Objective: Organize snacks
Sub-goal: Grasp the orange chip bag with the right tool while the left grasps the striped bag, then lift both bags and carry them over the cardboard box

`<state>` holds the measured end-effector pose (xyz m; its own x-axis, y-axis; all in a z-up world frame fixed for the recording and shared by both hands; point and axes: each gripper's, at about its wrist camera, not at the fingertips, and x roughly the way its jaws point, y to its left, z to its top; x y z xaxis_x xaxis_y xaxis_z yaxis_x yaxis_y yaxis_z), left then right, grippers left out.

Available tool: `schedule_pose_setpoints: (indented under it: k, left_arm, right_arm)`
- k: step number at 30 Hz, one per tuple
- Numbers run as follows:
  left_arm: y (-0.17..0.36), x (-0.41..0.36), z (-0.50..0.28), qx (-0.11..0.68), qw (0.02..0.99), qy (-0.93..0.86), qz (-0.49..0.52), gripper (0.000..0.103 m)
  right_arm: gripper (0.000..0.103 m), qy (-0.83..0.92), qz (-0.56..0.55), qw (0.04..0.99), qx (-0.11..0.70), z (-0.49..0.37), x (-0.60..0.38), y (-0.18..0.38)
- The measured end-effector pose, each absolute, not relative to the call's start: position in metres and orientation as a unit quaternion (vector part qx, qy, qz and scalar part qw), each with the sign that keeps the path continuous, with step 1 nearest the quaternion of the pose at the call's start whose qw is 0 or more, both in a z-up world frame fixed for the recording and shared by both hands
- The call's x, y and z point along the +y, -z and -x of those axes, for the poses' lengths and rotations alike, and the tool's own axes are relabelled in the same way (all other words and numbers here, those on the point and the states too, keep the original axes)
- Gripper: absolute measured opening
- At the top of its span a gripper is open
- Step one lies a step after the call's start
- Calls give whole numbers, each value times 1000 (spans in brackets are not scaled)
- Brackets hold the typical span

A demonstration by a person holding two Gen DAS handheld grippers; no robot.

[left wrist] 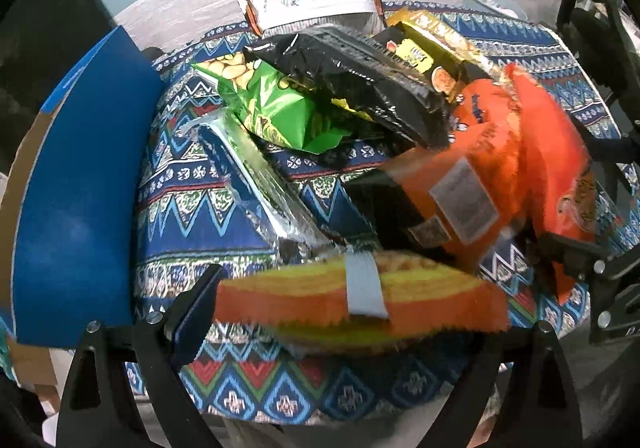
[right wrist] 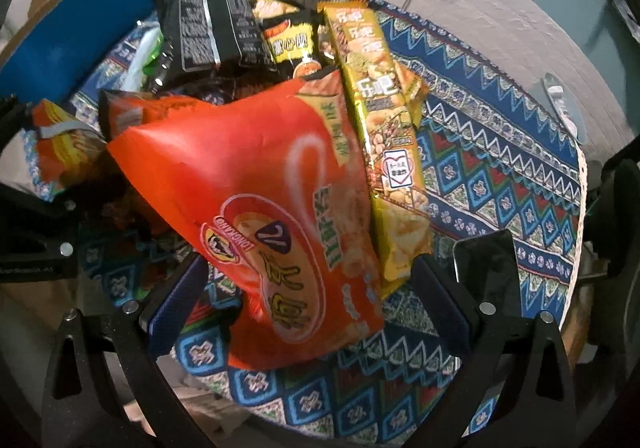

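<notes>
A snack pile (left wrist: 360, 88) crowds the middle; bare tablecloth (right wrist: 500, 152) lies right, blue box (left wrist: 80, 188) walls the left.
</notes>
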<state>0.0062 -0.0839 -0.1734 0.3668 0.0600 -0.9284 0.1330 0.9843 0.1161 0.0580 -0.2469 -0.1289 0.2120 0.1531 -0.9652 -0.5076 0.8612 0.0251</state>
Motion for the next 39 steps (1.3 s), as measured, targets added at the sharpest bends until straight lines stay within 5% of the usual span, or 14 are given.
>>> schedule_pose_setpoints:
  k: [5, 9, 13, 17, 39]
  left_arm:
    - [184, -82, -13, 568, 818, 30, -88, 91]
    - [185, -82, -14, 572, 815, 50, -83, 56]
    - [183, -80, -12, 568, 818, 53, -81, 51]
    - [176, -77, -11, 558, 824, 55, -80, 46]
    - [102, -45, -8, 497, 861, 37, -103, 42]
  right_arm:
    - [92, -209, 171, 763, 587, -65, -241, 144]
    - [72, -209, 172, 765, 584, -68, -242, 148]
    - [56, -208, 155, 772, 580, -68, -248, 139]
    - [50, -202, 140, 780, 575, -70, -255, 125]
    - [49, -192, 108, 838, 499, -77, -259, 50]
